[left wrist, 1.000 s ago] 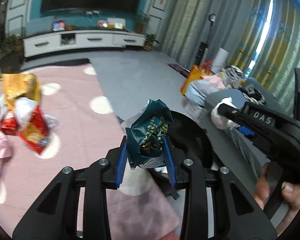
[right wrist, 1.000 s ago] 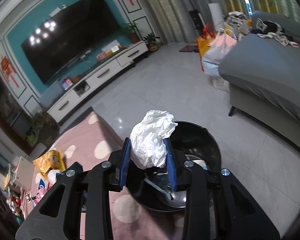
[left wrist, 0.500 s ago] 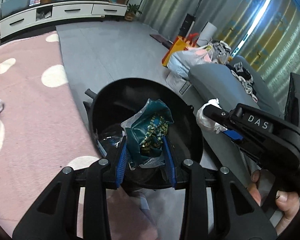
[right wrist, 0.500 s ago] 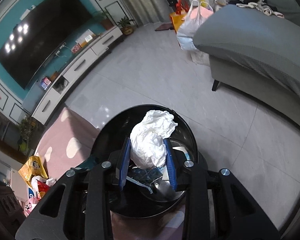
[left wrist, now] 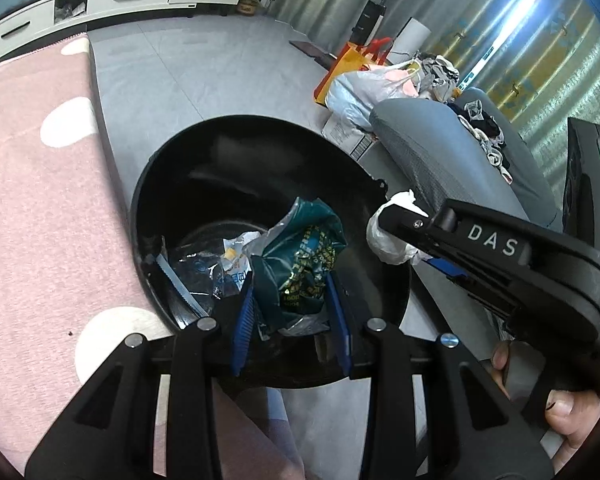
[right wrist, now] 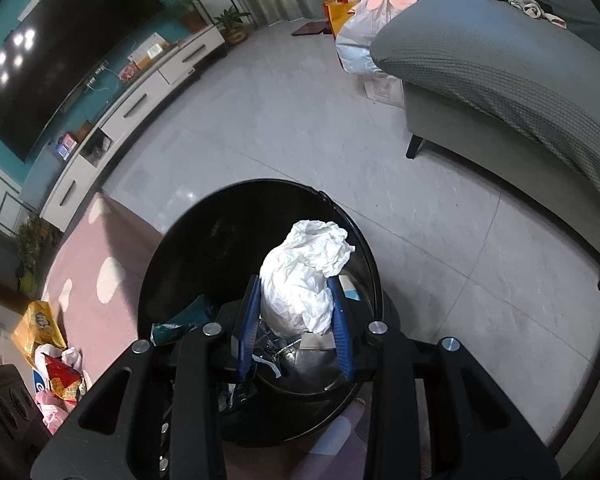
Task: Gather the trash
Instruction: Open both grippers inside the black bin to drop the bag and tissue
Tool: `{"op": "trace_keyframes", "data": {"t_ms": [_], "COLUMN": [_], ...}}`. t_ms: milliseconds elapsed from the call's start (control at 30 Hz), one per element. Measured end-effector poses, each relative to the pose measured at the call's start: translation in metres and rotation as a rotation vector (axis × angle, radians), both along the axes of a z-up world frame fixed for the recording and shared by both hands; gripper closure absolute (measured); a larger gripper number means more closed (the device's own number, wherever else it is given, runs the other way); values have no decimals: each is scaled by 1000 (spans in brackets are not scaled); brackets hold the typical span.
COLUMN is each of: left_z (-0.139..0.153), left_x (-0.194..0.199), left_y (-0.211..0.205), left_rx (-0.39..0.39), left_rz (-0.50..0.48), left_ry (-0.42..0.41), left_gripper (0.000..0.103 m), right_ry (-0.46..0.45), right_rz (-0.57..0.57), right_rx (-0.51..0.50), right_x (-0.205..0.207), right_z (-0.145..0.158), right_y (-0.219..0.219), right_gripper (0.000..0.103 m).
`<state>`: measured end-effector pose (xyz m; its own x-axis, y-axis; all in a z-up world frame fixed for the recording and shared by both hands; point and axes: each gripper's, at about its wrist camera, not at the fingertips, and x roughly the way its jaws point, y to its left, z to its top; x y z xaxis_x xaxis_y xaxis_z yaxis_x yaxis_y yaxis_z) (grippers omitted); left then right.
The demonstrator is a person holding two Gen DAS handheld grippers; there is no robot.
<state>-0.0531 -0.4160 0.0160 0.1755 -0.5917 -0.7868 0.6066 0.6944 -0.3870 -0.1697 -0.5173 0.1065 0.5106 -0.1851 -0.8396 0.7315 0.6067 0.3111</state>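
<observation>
**Both tongs loaded, poised over bin**

Left to right. Pink spotted rug (left wrist: 40, 208) at left; more wrappers (right wrist: 56, 364) lying on it, uncollected. Black trash bin (left wrist: 236, 136) at rug edge, open mouth up, already holding clear plastic and scraps.

Left tongs (left wrist: 292, 312): narrow gap, clamped on dark green snack wrapper (left wrist: 304, 256). Wrapper crumpled, long axis running up and away from the pads, free end over the bin interior. Held there, judging by position, for a straight drop.

Right tongs (right wrist: 296, 316): likewise pinched on white crumpled paper wad (right wrist: 304, 280), long axis roughly along the fingers, top lobe leaning right. Also directly over the bin mouth. Release apparently next.
</observation>
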Motion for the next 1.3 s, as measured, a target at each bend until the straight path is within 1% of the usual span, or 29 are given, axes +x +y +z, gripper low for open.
{"op": "trace_keyframes", "data": {"t_ms": [333, 433, 667, 833, 967, 1033, 1067, 1100, 1133, 1167, 1200, 1267, 1300], "left_z": [-8, -12, -17, -17, -14, -9, -7, -2, 3, 8, 17, 29, 38], "left_x": [0, 1, 1, 2, 0, 0, 0, 0, 0, 0, 0, -2, -2], "left_y": [-8, -11, -16, -17, -12, -6, -2, 4, 10, 17, 27, 44, 57], "left_rx": [10, 28, 37, 32, 13, -1, -9, -26, -46, -62, -80, -102, -110], "left_rz": [-16, -4, 5, 8, 7, 23, 31, 47, 60, 70, 86, 104, 119], "left_ry": [19, 23, 42, 43, 42, 31, 30, 28, 24, 19, 1, -32, -55], "left_gripper": [68, 68, 67, 67, 65, 55, 51, 43, 34, 28, 21, 13, 8], "right_ry": [17, 20, 49, 61, 67, 54, 34, 23, 5, -16, -38, -70, -84], "right_rz": [10, 15, 12, 11, 17, 24, 24, 23, 21, 20, 22, 27, 30], "right_rx": [7, 22, 27, 23, 21, 27, 25, 22, 9, -4, -15, -29, -36], "right_x": [2, 4, 7, 9, 10, 10, 8, 7, 5, 3, 1, 0, 0], "right_z": [-6, -9, -15, -16, -15, -11, -7, -4, 3, 9, 16, 26, 30], "right_y": [-1, -2, -1, 0, 2, 4, 5, 6, 8, 10, 13, 19, 23], "right_gripper": [69, 69, 69, 68, 68, 63, 57, 52, 50, 45, 39, 31, 26]}}
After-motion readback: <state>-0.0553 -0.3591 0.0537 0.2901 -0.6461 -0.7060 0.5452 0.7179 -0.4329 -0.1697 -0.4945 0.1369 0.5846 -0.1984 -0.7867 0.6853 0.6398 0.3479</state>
